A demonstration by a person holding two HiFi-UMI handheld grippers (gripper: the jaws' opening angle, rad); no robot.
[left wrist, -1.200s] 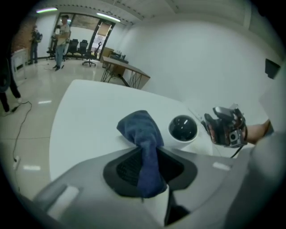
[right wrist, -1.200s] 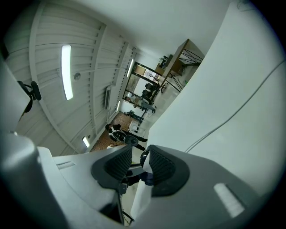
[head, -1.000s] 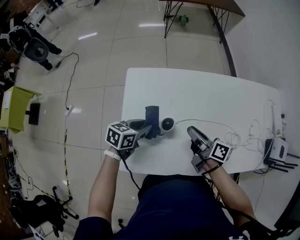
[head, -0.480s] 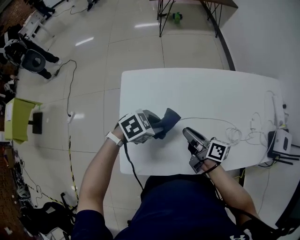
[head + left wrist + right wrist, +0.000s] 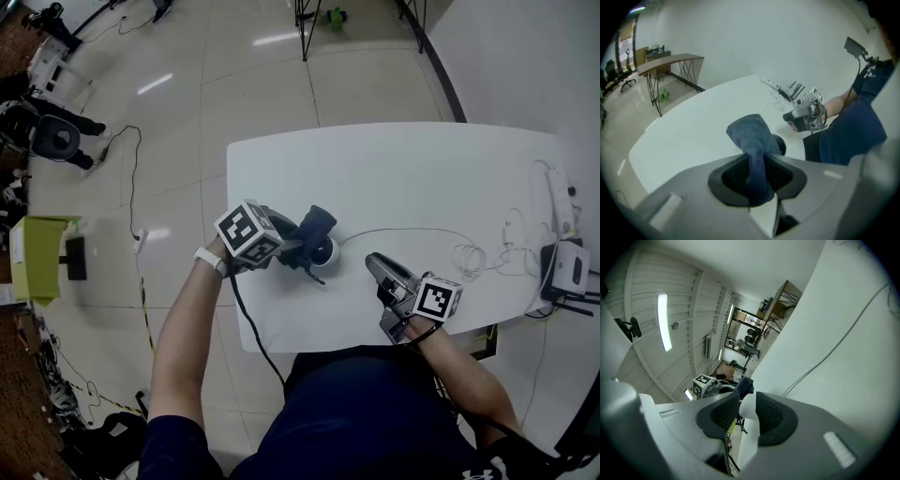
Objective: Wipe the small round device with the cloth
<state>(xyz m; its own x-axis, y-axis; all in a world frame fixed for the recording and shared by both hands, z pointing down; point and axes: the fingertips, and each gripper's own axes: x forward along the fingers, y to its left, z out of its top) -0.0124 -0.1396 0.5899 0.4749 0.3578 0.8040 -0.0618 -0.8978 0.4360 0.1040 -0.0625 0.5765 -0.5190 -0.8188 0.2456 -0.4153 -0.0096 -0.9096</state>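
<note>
Our left gripper has its jaws closed on a blue cloth, which stands up from the pads in a bunched fold. Just behind the cloth and partly hidden by it, a dark round device sits on the white table. Farther right we see our right gripper at the table's edge, in front of a navy shirt. Cables and a router lie at the far end, and a wood-topped desk stands beyond.
</note>
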